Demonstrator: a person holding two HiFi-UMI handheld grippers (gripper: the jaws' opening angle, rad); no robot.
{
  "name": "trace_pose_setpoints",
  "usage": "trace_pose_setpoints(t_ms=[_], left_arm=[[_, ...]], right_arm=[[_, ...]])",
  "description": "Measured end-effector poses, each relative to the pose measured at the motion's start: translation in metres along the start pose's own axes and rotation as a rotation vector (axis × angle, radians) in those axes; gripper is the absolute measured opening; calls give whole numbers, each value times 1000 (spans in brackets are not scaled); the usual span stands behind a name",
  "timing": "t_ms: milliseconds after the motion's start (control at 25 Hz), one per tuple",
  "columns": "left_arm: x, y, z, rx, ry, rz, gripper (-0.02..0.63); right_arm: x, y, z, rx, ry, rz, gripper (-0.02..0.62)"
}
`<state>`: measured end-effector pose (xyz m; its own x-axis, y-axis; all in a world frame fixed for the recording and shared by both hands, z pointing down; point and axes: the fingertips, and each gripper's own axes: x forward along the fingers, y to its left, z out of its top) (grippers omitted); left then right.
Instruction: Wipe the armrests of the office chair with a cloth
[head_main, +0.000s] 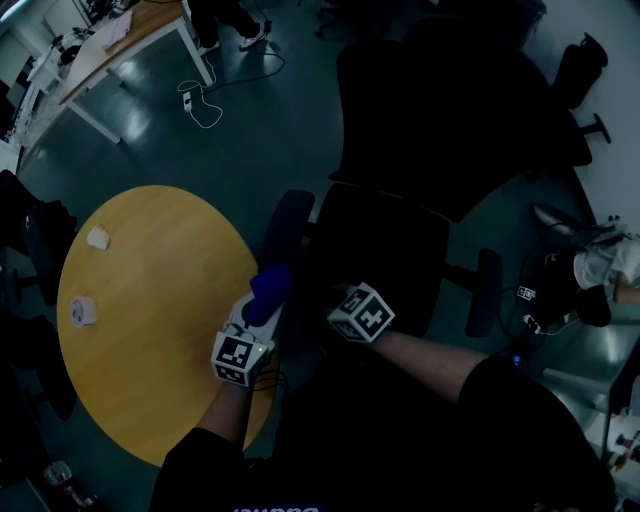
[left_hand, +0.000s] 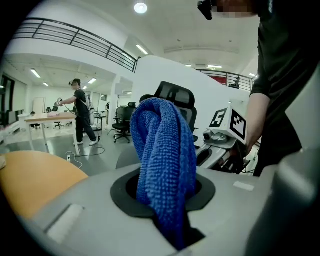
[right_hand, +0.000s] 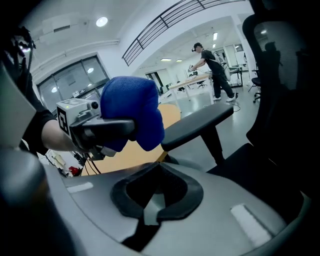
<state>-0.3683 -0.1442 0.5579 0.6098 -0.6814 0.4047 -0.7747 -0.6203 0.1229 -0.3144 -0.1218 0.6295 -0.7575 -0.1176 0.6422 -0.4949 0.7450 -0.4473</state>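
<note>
Blue cloth (left_hand: 165, 165) is clamped in your left gripper (head_main: 262, 312), above the right edge of the round tabletop (head_main: 150, 300), near the chair's armrest (head_main: 288, 222). Your right gripper (right_hand: 152, 202) has jaws together, holding nothing.

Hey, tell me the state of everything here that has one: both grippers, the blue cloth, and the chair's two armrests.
Left gripper: shut on the blue cloth.
Blue cloth: bunched, standing up out of the jaws.
Right gripper: shut, nothing in it.
Armrest nearest the cloth: bare; the cloth is close to its end, contact unclear.
Other armrest: bare, nothing touching it.
</note>
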Motion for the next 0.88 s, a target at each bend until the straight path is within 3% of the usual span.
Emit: trace_pose_setpoints(t_ms=[280,880], left_arm=[[12,-45,43,98,-19,10,107],[35,-191,88,29,-50,194,107]], right_arm=[[-84,-27,-8,40,-137,-34,5],[-240,-60,-72,34,-316,40,5]])
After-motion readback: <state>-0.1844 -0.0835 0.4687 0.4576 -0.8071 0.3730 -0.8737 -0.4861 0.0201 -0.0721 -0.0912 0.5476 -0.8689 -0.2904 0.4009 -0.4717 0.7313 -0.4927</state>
